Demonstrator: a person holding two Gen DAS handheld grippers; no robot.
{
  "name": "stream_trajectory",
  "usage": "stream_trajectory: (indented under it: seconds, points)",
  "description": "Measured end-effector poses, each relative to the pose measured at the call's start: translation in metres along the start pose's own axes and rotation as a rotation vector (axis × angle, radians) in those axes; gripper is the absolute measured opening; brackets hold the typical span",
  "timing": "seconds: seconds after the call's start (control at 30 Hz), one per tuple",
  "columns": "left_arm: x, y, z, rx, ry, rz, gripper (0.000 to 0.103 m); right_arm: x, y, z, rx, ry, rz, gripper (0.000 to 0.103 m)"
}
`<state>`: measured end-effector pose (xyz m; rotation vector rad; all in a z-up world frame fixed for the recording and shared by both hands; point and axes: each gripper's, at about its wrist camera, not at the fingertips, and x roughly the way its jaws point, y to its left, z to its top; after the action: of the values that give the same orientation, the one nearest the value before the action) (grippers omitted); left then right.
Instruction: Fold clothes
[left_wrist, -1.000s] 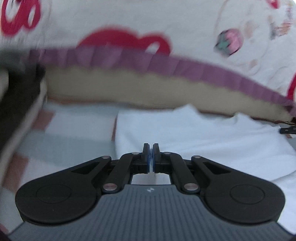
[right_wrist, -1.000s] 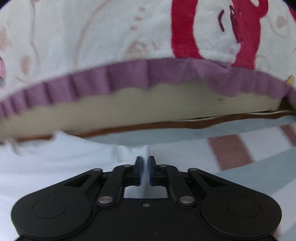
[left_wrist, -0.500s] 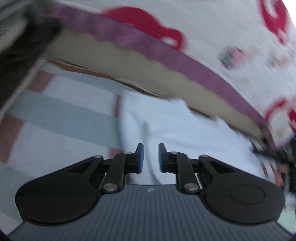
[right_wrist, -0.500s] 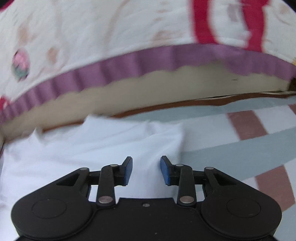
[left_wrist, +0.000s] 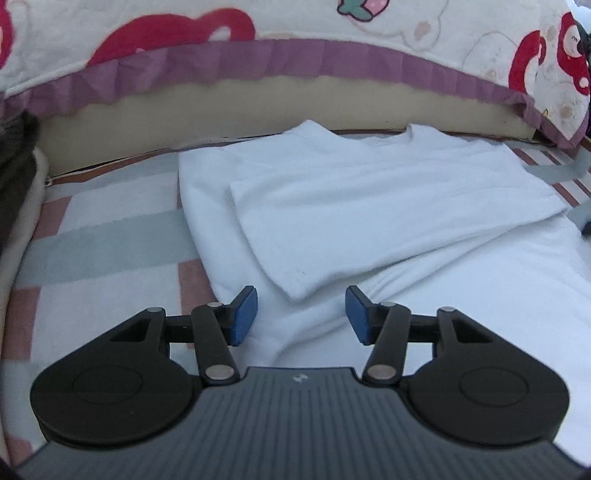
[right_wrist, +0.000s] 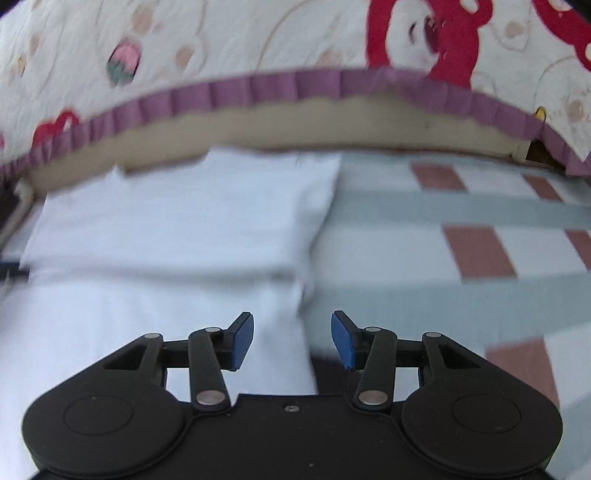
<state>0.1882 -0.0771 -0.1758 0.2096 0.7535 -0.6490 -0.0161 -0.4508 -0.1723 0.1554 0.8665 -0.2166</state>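
Note:
A white T-shirt (left_wrist: 369, 199) lies flat on the striped bed cover (left_wrist: 103, 243), its collar toward the headboard and a folded sleeve panel lying across its chest. My left gripper (left_wrist: 301, 317) hovers over the shirt's lower left part, jaws opening, nothing between the blue pads (left_wrist: 243, 314). In the right wrist view the same T-shirt (right_wrist: 177, 229) fills the left half, blurred. My right gripper (right_wrist: 292, 339) hangs over its right edge, jaws opening, with no cloth pinched between them.
A quilt (left_wrist: 332, 29) with red bear prints and a purple frill (left_wrist: 295, 59) drapes over the beige headboard (left_wrist: 221, 107) at the back. Dark and cream fabric (left_wrist: 14, 155) lies at the far left. The striped cover (right_wrist: 461, 236) stretches to the right of the shirt.
Both grippers went from shut to open, letting go of the white cloth. Both have drawn back from the headboard, so more of the shirt and its folded panel now shows.

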Motion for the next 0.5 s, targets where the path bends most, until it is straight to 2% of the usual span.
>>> stream_trajectory:
  seconds: [0.03,0.07,0.1,0.13,0.17,0.3,0.37,0.43,0.5]
  points:
    - [0.000,-0.005,-0.007,0.040,-0.017,0.018,0.050,0.003,0.007,0.000,-0.063,0.014,-0.025,0.052]
    - [-0.001,-0.012,-0.011,0.096,-0.035,0.032,0.045,0.006,0.016,0.003,-0.119,0.016,-0.053,0.052]
    - [-0.003,-0.018,-0.014,0.155,-0.053,0.039,0.036,0.009,0.023,0.008,-0.141,0.006,-0.059,0.053]
    - [-0.004,-0.022,-0.014,0.181,-0.054,0.044,0.018,0.012,0.028,0.014,-0.149,-0.008,-0.054,0.053]
    - [-0.005,-0.024,-0.012,0.190,-0.047,0.048,0.007,0.016,0.034,0.020,-0.157,-0.022,-0.049,0.053]
    - [-0.014,-0.028,-0.013,0.193,-0.059,0.057,0.003,0.031,0.055,0.038,-0.065,-0.030,0.163,0.053]
    - [-0.018,-0.026,-0.017,0.185,-0.065,0.052,0.003,0.044,0.061,0.041,0.007,0.017,0.252,0.053]
    - [-0.022,-0.028,-0.024,0.201,-0.077,0.053,0.003,0.054,0.066,0.040,0.074,0.037,0.284,0.058]
    - [-0.022,-0.030,-0.029,0.243,-0.075,0.066,0.003,0.056,0.070,0.040,0.084,0.028,0.271,0.064]
